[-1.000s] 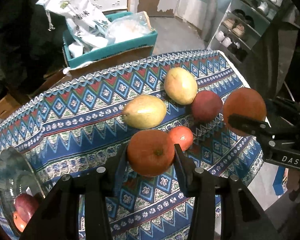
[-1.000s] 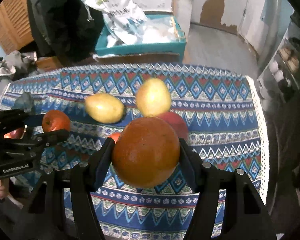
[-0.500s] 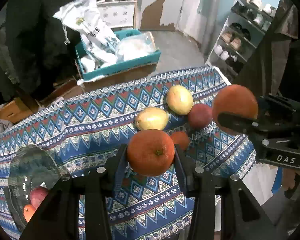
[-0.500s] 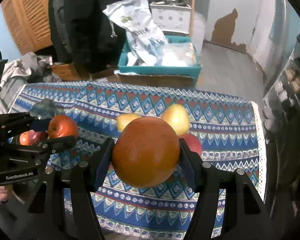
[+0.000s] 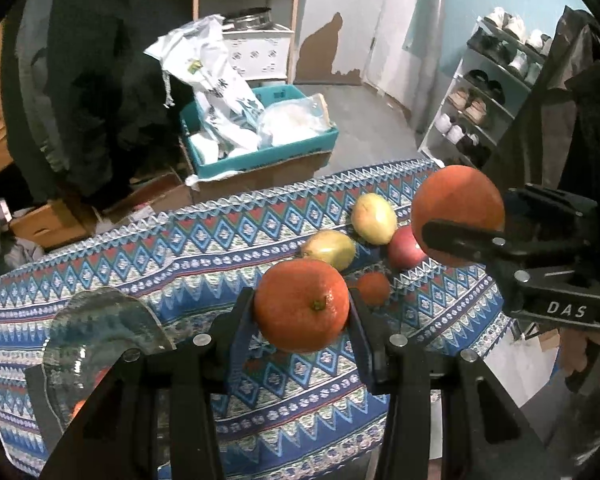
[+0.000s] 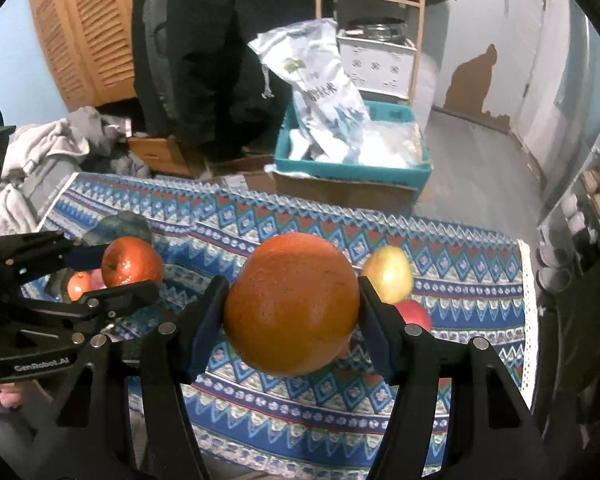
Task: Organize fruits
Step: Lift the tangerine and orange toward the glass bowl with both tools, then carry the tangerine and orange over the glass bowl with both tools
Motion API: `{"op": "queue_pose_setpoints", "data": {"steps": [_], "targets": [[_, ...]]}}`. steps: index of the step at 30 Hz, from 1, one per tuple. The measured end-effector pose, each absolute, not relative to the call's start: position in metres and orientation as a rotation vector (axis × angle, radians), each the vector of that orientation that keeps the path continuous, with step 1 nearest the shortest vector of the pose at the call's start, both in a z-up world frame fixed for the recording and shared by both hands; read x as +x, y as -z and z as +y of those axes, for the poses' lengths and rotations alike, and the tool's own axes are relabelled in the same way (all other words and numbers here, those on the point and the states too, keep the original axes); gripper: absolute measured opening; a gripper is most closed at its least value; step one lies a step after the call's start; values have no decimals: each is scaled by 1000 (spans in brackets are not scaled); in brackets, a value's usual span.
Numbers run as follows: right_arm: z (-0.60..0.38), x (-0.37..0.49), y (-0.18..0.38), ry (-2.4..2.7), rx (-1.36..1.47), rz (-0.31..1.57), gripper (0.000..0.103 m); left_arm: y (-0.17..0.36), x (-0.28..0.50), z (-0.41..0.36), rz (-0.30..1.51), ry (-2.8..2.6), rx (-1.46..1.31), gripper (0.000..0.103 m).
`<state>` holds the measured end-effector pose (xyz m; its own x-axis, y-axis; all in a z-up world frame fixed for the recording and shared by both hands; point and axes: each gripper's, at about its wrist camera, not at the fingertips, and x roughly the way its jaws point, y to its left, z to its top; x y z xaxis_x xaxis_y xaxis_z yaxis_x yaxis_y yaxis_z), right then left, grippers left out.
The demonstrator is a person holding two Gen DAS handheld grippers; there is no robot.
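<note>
My left gripper (image 5: 302, 306) is shut on a small orange (image 5: 301, 305), held above the patterned tablecloth (image 5: 204, 256). My right gripper (image 6: 292, 306) is shut on a bigger orange (image 6: 291, 304), also in the air; in the left wrist view that orange (image 5: 458, 212) hangs at the right. On the cloth lie two yellow pears (image 5: 374, 218) (image 5: 329, 249), a red apple (image 5: 404, 248) and a small tangerine (image 5: 373, 288). A glass bowl (image 5: 100, 328) at the left holds reddish fruit (image 6: 80, 284), partly hidden.
Beyond the table's far edge a teal box (image 5: 260, 152) with white bags sits on cardboard. A wooden shelf (image 5: 244, 20) stands behind it and a shoe rack (image 5: 488, 100) at the right. Dark clothing (image 6: 204, 40) hangs at the left. A hand (image 5: 588, 344) grips the right gripper.
Both grippers have risen and drawn back from the table with their oranges still held. The fruit on the cloth looks smaller and the glass bowl shows more.
</note>
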<state>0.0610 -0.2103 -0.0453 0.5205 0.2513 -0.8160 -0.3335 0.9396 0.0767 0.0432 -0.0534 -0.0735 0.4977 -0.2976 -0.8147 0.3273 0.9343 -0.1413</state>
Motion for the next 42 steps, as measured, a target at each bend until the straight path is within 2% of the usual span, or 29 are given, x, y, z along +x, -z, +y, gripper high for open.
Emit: {"op": "queue_pose_setpoints", "data": {"steps": [28, 42], "targets": [[-99, 77, 17, -500, -145, 924, 64, 52, 36, 45, 940, 260, -88, 45], [-27, 89, 20, -586, -186, 937, 64, 63, 35, 114, 949, 164, -172, 45]]}}
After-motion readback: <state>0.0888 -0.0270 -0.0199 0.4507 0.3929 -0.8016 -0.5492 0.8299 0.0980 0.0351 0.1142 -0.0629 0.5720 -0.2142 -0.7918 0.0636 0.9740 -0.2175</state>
